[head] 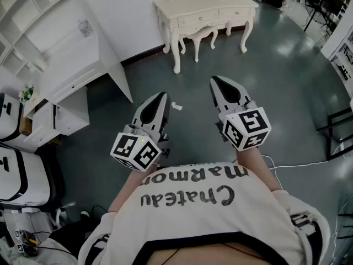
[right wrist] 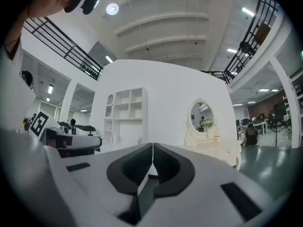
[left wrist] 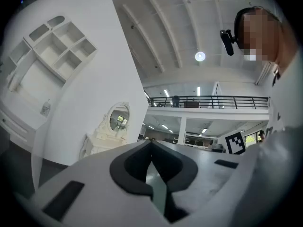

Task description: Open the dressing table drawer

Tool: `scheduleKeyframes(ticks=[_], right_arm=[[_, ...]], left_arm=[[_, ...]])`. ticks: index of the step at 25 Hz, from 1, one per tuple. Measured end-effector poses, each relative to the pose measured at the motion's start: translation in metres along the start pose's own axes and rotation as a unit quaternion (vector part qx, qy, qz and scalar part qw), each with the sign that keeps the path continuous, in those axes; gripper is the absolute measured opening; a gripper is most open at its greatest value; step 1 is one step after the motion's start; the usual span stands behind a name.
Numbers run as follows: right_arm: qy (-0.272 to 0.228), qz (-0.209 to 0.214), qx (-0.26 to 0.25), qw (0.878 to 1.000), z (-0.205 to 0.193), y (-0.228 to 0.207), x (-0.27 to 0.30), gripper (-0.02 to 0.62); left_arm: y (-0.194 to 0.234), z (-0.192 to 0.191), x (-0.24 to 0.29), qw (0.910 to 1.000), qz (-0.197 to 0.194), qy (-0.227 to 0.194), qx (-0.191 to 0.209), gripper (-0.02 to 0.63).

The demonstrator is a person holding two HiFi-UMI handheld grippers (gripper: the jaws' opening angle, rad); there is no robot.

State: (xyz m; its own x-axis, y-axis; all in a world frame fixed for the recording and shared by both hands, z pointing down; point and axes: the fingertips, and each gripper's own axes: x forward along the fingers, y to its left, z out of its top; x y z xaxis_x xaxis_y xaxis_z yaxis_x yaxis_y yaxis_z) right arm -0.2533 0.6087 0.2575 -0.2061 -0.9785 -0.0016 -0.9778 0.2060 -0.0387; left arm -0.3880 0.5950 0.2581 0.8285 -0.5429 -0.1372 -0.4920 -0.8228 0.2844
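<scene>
The cream dressing table (head: 205, 11) stands against the white wall at the far side of the grey floor, its drawer fronts (head: 197, 20) closed. It is well ahead of both grippers. My left gripper (head: 160, 96) and right gripper (head: 214, 80) are held side by side in front of the person's chest, pointing toward the table. Both are shut with nothing between the jaws. In the left gripper view the table and its oval mirror (left wrist: 117, 118) show beyond the shut left gripper (left wrist: 151, 143). The right gripper view shows the table (right wrist: 215, 148) to the right of the shut right gripper (right wrist: 152, 145).
A white shelf unit with cubbies and a desk (head: 60, 54) fills the left side. White machines (head: 16, 170) stand at the far left. A matching stool (head: 199, 36) sits under the table. A white scrap (head: 176, 106) lies on the floor; a black frame (head: 336, 131) is at right.
</scene>
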Motion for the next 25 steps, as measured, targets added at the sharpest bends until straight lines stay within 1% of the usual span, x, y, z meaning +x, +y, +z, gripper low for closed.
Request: scheduleKeyframes(ticks=[10,12,15,17,21,25], right_arm=[[0.005,-0.013,0.002,1.000,-0.008,-0.012,0.000,0.026],[0.004,-0.016,0.019,1.000,-0.013,-0.019,-0.003,0.026],[-0.003,-0.008,0.063,0.998,-0.019,-0.027,0.000,0.026],[-0.002,-0.006,0.077,0.997,-0.023,-0.031,0.007,0.026],[0.017,-0.013,0.069,0.997,-0.032,-0.043,0.023,0.026],[0.021,-0.021,0.070,0.997,-0.033,-0.058,0.040,0.026]], left_arm=[[0.004,-0.005,0.010,1.0000,-0.002,-0.002,-0.002,0.023],[0.001,-0.011,0.011,1.0000,-0.002,0.004,-0.002,0.023],[0.004,-0.017,0.014,0.9999,0.004,0.011,-0.009,0.023],[0.011,-0.017,0.018,0.9998,0.007,0.011,-0.013,0.023],[0.022,-0.016,0.033,0.9998,0.005,0.015,-0.013,0.023],[0.031,-0.012,0.054,0.9997,-0.017,0.016,-0.001,0.023]])
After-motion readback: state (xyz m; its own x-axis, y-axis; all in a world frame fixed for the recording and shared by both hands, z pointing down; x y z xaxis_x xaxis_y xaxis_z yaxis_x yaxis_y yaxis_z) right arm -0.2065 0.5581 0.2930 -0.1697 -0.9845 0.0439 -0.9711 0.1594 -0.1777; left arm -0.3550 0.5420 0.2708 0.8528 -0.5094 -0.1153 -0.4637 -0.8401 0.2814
